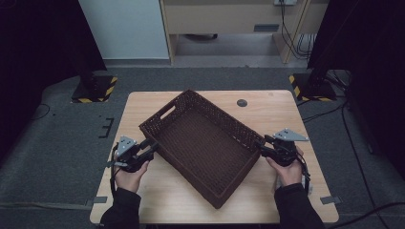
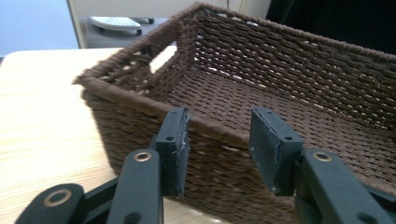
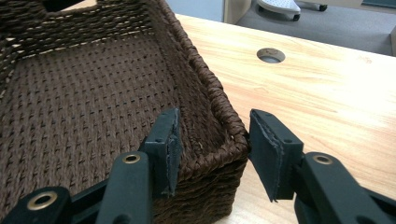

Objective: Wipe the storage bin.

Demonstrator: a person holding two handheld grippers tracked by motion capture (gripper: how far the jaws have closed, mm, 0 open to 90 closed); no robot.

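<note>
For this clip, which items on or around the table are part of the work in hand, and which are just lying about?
In the job:
- brown woven basket, lying askew on the table
- left gripper, jaws straddling its near-left wall
- right gripper, jaws straddling a corner of its rim

Lying about:
- wooden table itself, with a round cable hole
- cables on the floor behind

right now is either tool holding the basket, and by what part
Nothing is gripped: the left tool straddles the basket rim of a long wall, the right tool a corner, pads not pressing.
</note>
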